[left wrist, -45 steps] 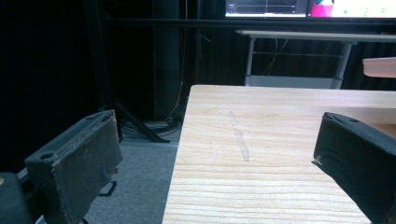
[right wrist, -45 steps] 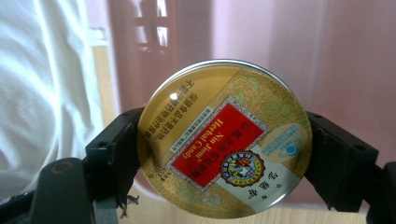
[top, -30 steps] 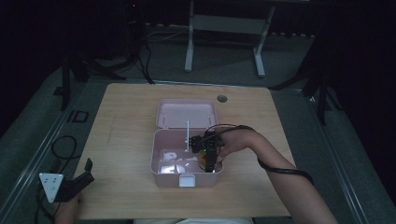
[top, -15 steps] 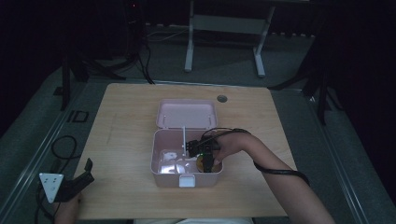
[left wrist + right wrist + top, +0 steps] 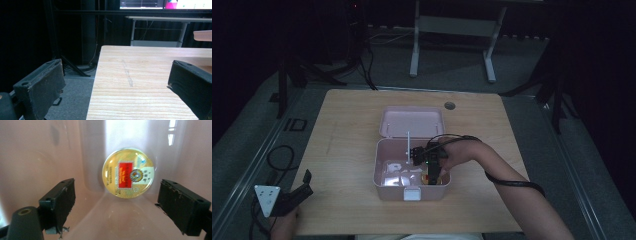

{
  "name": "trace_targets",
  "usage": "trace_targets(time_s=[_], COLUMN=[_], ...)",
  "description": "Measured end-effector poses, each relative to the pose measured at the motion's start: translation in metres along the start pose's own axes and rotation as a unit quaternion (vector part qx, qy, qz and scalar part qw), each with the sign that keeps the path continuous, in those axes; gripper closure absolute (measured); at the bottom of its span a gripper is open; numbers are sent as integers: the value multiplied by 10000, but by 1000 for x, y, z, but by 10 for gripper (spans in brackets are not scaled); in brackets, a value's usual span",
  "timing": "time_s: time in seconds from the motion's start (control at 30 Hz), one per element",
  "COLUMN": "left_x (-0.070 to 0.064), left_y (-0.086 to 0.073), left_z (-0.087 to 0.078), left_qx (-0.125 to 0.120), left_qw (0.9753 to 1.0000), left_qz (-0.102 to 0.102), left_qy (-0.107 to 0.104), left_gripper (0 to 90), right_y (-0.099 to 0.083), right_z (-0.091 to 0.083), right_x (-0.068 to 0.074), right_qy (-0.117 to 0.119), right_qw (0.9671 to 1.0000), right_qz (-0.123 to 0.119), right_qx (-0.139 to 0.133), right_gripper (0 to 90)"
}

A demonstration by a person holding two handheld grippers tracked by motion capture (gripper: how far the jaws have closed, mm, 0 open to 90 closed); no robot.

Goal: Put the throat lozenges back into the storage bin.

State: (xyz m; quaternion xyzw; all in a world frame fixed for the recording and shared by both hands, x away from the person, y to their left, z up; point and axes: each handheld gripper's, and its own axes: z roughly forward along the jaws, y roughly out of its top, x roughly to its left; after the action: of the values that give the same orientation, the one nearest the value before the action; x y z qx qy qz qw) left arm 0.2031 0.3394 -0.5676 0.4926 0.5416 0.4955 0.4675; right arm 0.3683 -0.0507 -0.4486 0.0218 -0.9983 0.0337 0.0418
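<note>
— Reaching into the pink box (image 5: pixel 384 172), the right gripper (image 5: pixel 432 172) had its jaws spread wide, with nothing between them. What was it after?

— A round gold tin (image 5: pixel 128 173) with a red label. It sat in the near right corner of the box, up against the wall, between the two jaws but not touching them.

— How could the grab go well?

— I'd say go straight down, keep the tin in the middle, and squeeze on its round edge. The box wall was close, so one jaw could bump it.

— Anything else in there?

— Some white things (image 5: pixel 398 169) lay on the left side, too blurry to name. A thin white stick (image 5: pixel 408 142) stood up near the open lid (image 5: pixel 412 121).

— And the left gripper (image 5: pixel 287 197)?

— It waited off the near left corner of the table (image 5: pixel 150 82), jaws open and empty.
</note>
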Motion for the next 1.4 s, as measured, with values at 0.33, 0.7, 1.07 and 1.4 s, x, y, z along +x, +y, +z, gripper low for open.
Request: trace_targets(time_s=[0.33,0.7,1.07,1.4], left_x=[0,0,0,0], left_y=[0,0,0,0], left_z=[0,0,0,0], left_qx=[2,-15,-1,-16], left_qw=[10000,10000,10000,10000], left_qz=[-1,-4,-6,-27], left_qy=[0,0,6,5], left_gripper=[11,10,11,11], right_y=[-15,-61,-114,-141], right_z=[-31,-76,-70,-3], right_x=[4,10,-1,-23], right_qy=[-78,-385,-653,-403], right_qw=[9992,9929,9839,9753], right_qz=[51,255,757,1323], right_qx=[-386,-1092,-1482,-1722], right_gripper=[129,122,123,118])
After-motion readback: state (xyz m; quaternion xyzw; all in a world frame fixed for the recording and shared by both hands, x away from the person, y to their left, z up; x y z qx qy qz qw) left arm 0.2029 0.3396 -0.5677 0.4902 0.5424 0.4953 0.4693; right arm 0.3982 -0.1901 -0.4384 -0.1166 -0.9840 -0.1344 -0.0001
